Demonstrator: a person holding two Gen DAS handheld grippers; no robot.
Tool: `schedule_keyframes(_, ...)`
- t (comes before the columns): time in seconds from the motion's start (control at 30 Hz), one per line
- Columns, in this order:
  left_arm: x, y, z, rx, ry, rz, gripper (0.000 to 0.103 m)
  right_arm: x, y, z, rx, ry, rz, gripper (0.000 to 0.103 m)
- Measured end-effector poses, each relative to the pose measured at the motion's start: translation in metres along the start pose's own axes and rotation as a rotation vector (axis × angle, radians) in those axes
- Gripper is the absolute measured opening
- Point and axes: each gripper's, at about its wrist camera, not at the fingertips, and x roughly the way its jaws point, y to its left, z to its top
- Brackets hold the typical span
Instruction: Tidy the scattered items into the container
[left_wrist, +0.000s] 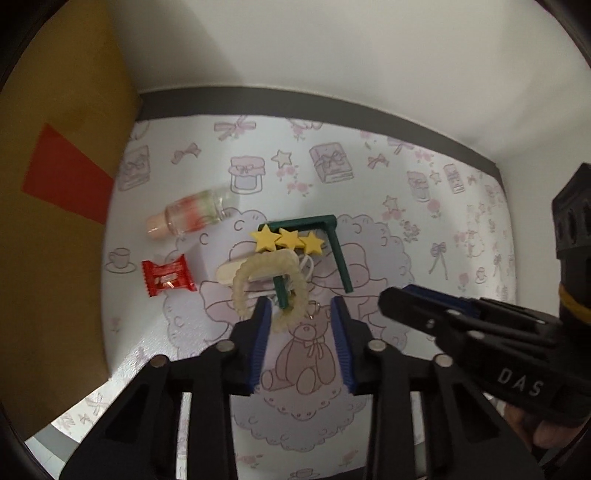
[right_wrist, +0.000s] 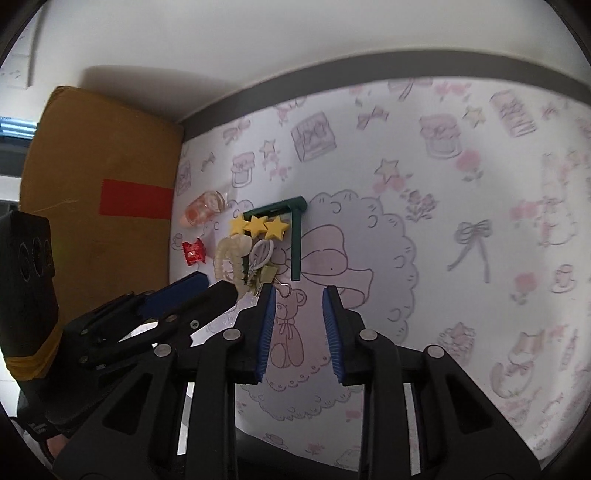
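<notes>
Nearby, the green frame (left_wrist: 334, 240) lies flat, its long leg pointing toward both tools (left_wrist: 301, 314) (right_wrist: 298, 295), each spread apart, empty.

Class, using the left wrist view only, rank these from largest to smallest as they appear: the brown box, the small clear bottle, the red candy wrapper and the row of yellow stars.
1. Brown box, by far.
2. Small clear bottle and row of yellow stars: too alike to rank.
3. Red candy wrapper, smallest.
</notes>
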Motion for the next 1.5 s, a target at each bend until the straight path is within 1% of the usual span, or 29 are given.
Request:
schedule_keyframes(0.1,0.013,0.001,0.003,-0.005,0.025,-0.001,0.026,0.014,-0.006,0.007,0.025,0.028,0.021,0.028)
schedule_keyframes(0.2,0.024,0.003,0.007,-0.011,0.047,0.013,0.026,0.024,-0.013,0.014,0.043,0.045,0.031,0.027)
schedule_keyframes(0.3,0.030,0.005,0.009,-0.019,0.057,0.018,0.026,0.032,-0.020,0.021,0.071,0.071,0.083,0.027)
schedule_keyframes(0.37,0.032,0.006,0.009,-0.021,0.058,0.019,0.026,0.038,-0.021,0.024,0.077,0.095,0.102,0.027)
schedule_keyframes(0.43,0.031,0.008,0.009,-0.056,0.050,0.009,0.022,0.044,-0.020,0.026,0.078,0.110,0.116,0.028)
schedule_keyframes(0.5,0.031,0.009,0.008,-0.063,0.052,0.004,0.013,0.050,-0.017,0.027,0.071,0.127,0.128,0.027)
schedule_keyframes(0.53,0.031,0.011,0.007,-0.068,0.055,0.000,0.012,0.053,-0.014,0.027,0.064,0.133,0.129,0.025)
schedule_keyframes(0.57,0.030,0.011,0.007,-0.070,0.056,0.000,0.011,0.055,-0.012,0.027,0.056,0.140,0.126,0.015)
schedule_keyframes(0.6,0.029,0.012,0.006,-0.075,0.055,0.000,0.011,0.057,-0.010,0.026,0.050,0.145,0.117,0.008)
schedule_keyframes(0.67,0.027,0.014,0.005,-0.079,0.050,0.003,0.010,0.057,-0.007,0.025,0.045,0.132,0.096,0.007)
schedule_keyframes(0.77,0.019,0.017,0.003,-0.089,0.035,0.004,0.010,0.048,-0.002,0.022,0.031,0.106,0.114,0.007)
schedule_keyframes(0.97,-0.006,0.016,-0.001,-0.085,-0.012,0.010,0.010,0.018,0.006,0.020,-0.009,0.038,0.100,0.007)
schedule_keyframes(1.13,-0.030,0.010,-0.010,-0.076,-0.056,0.012,0.010,-0.011,0.018,0.013,-0.045,-0.025,0.094,0.007)
schedule_keyframes(1.27,-0.050,0.009,-0.019,-0.068,-0.086,0.012,0.010,-0.032,0.026,0.001,-0.063,-0.065,0.085,0.007)
schedule_keyframes(1.33,-0.060,0.007,-0.023,-0.061,-0.106,0.011,0.010,-0.048,0.024,-0.004,-0.068,-0.085,0.082,0.007)
schedule_keyframes(1.5,-0.076,-0.002,-0.031,-0.045,-0.139,0.004,0.010,-0.072,0.026,-0.020,-0.068,-0.124,0.077,0.007)
